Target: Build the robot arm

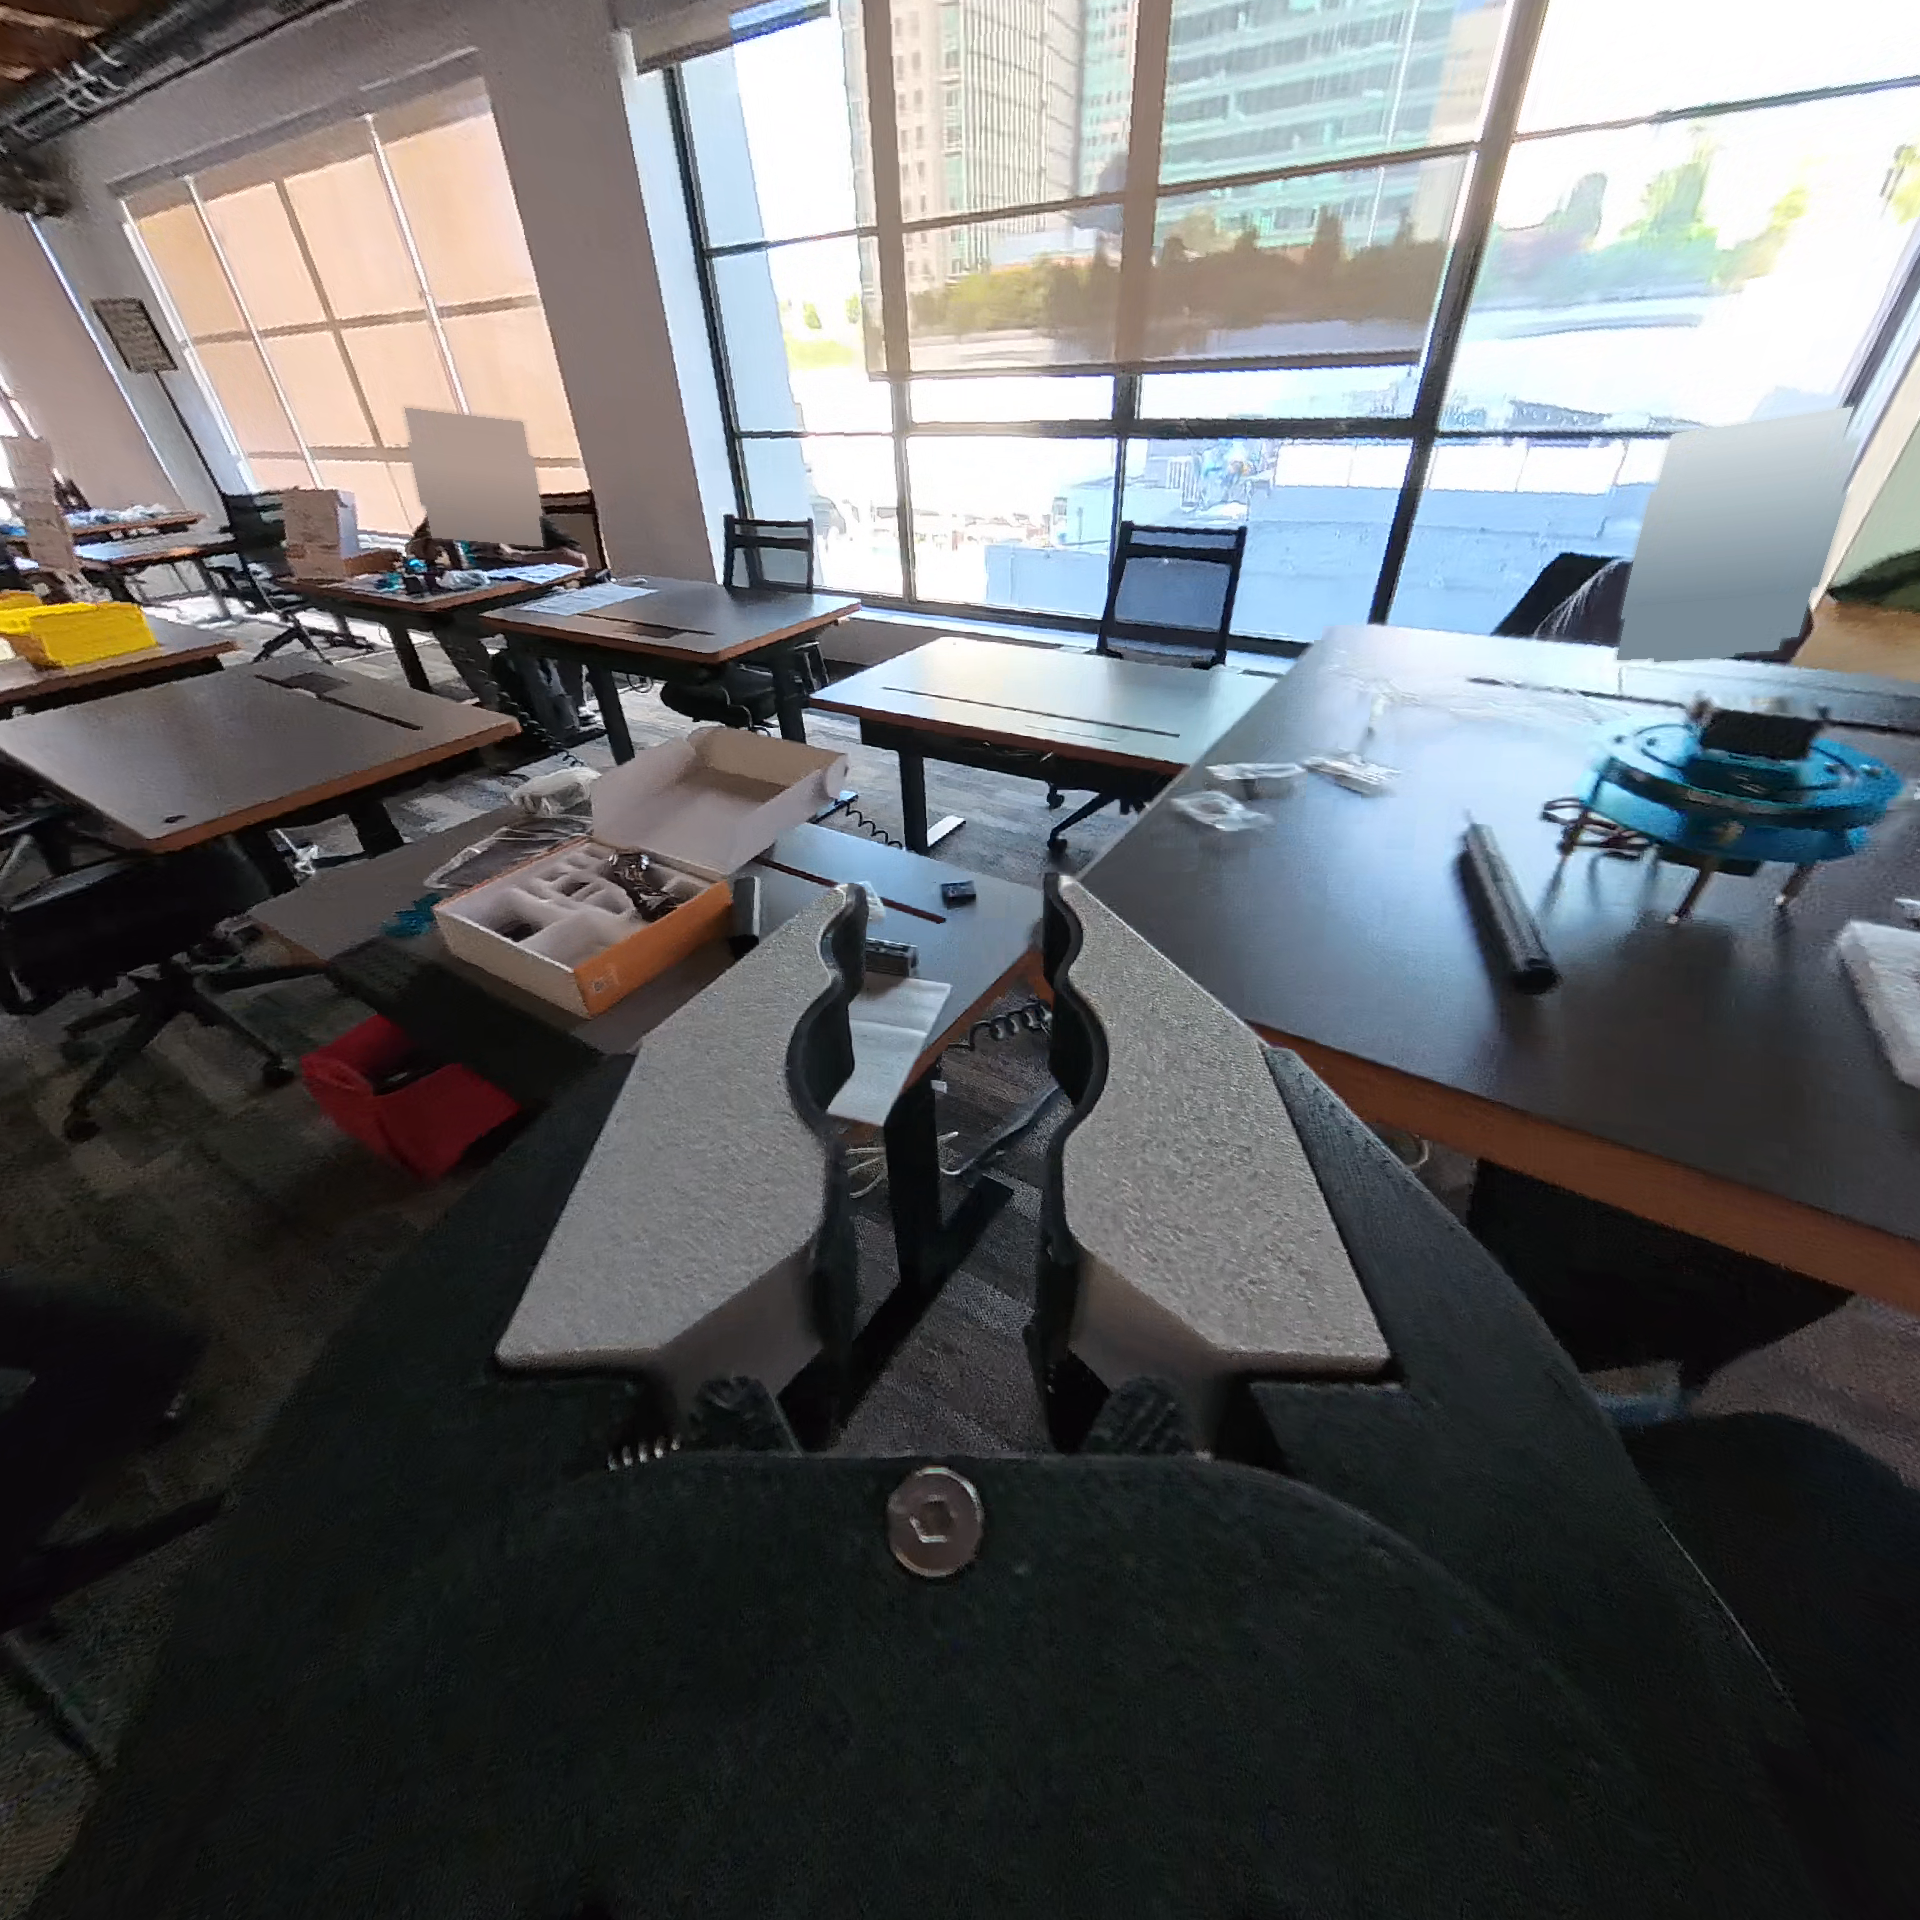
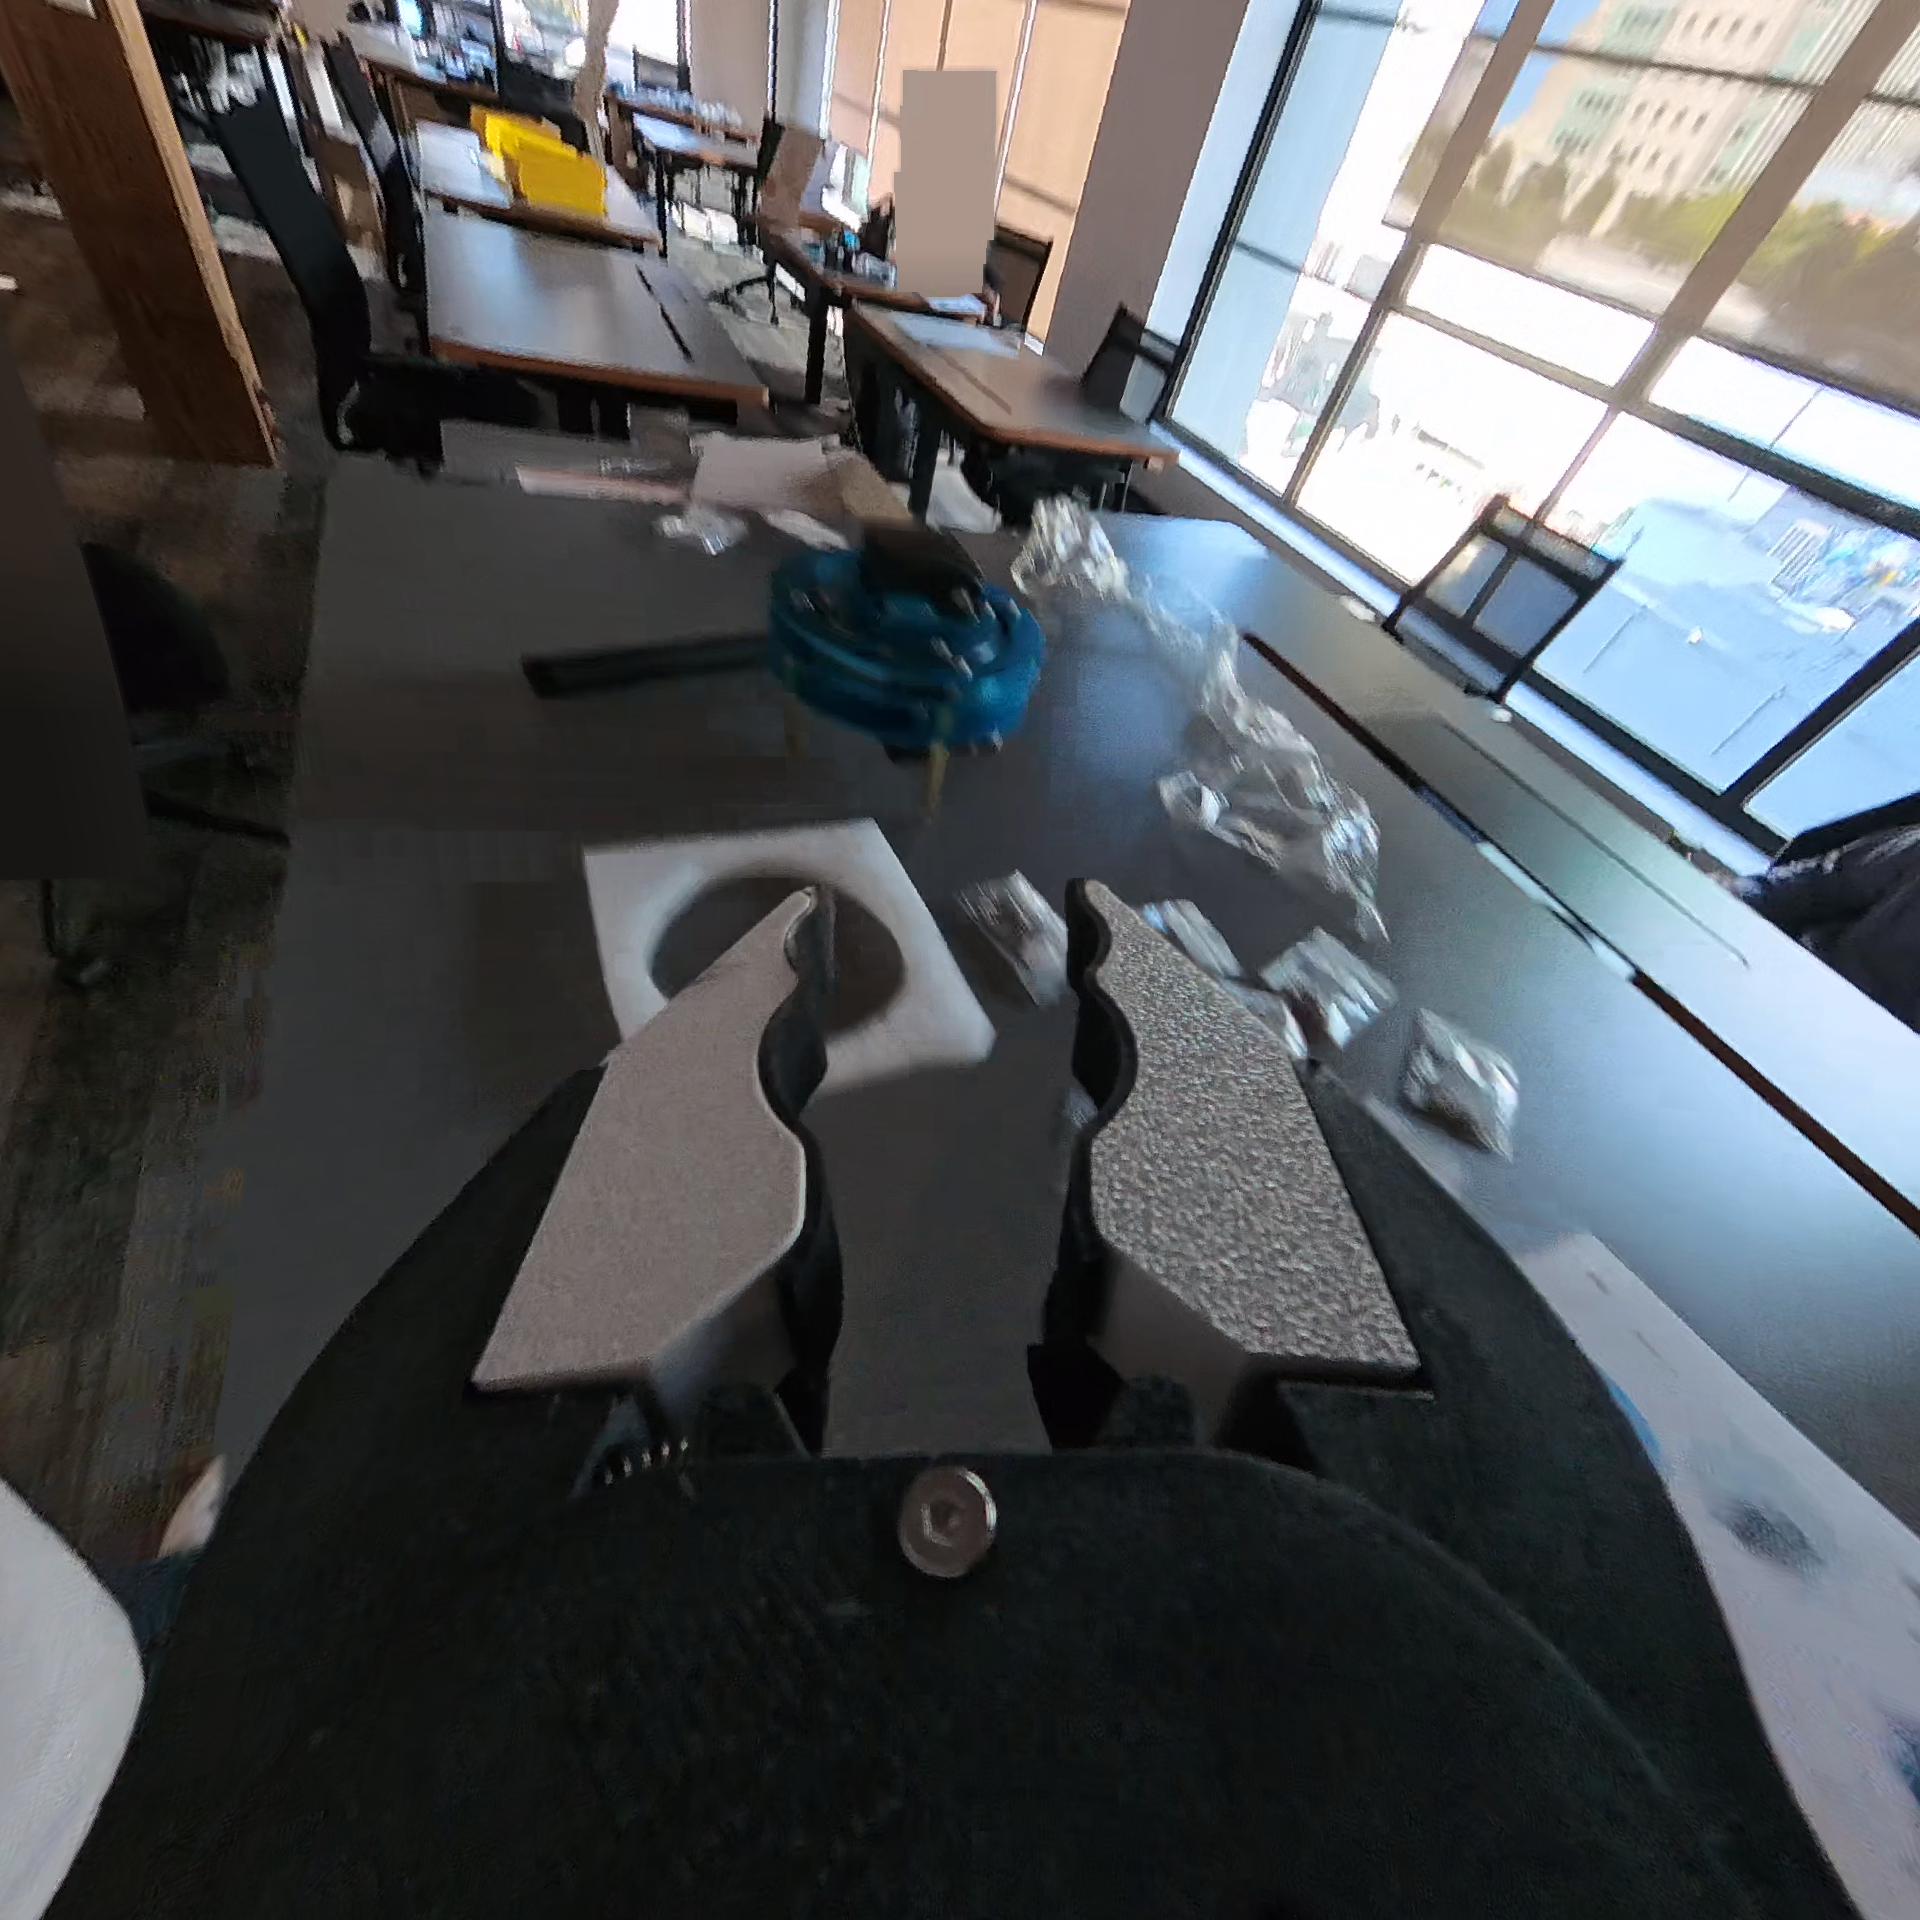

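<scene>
Right wrist view, blue round robot [image 2: 904, 649] w/ legs, blurred

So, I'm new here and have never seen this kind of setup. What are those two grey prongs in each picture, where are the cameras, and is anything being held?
Each picture comes from a camera mounted on a hand-held gripper, looking forward along its two grey fingers. A person carries one in each hand; there is no robot arm.

The left gripper is open and empty, held in the air off the edge of a black desk, facing a lower table with an open box.

The right gripper is also open and empty, above the same desk. Ahead of it lie a white foam square with a round hole, small clear plastic bags, a black tube and a round blue device on thin legs. This picture is blurred.
</scene>
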Motion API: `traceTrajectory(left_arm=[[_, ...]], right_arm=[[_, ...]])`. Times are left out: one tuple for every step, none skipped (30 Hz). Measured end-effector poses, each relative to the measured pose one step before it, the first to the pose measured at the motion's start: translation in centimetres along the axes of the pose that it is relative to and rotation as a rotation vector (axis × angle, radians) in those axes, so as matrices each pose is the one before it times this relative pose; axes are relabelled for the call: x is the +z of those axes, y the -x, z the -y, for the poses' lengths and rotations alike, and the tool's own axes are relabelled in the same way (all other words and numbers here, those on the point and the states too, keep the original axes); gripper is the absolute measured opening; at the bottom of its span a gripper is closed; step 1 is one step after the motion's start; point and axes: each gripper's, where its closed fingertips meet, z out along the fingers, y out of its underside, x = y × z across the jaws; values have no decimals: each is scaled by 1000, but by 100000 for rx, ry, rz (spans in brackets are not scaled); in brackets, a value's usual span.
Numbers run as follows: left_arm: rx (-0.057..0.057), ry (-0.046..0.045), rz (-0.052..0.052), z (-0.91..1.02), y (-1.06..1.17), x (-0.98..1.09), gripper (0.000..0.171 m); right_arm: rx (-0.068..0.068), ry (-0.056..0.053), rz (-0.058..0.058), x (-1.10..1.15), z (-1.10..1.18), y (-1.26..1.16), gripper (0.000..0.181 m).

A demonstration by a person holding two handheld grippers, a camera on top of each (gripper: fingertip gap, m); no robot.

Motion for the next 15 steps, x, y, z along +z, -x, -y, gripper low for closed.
traceTrajectory(left_arm=[[-1405,37,-819,-306,2158,-107,32],[-359,378,-844,-311,2276,-125,32],[887,382,-501,-274,2440,-137,32],[1665,567,-100,-199,2615,-106,30],[1064,2145,326,-276,2741,-95,29],[174,3460,-33,-329,2622,-125,30],[340,2948,-439,-147,2413,-233,32],[1216,1458,547,67,2376,-323,32],[2079,150,1801,179,2367,-337,31],[1865,-329,2061,186,2240,-210,31],[738,-335,1245,80,1957,-28,30],[-557,-416,257,-8,1631,165,30],[-1401,-718,-259,-92,1402,374,30],[-1808,-843,-478,-177,1214,576,29],[-2152,-697,-503,-261,1089,779,29]], right_arm=[[260,-3447,-479,1484,1297,1642,45],[907,-4024,198,1567,1310,1851,47],[1283,-4161,1041,1663,1252,2099,47],[1049,-4007,905,1807,1156,2131,46],[622,-3670,-539,1928,1048,1916,46],[614,-4163,-1716,2038,996,1711,44],[765,-4148,-393,2143,868,1825,40],[1301,-3447,1426,2186,667,1967,39],[1475,-2242,1597,2147,423,1778,39],[1281,-195,867,2042,105,1416,37],[1434,1321,-25,1884,-78,1082,36],[1634,1179,-386,1665,-17,902,35],[694,50,274,1448,173,894,34],[-989,-104,140,1315,188,735,32],[-2231,751,-1408,1211,72,348,31]])
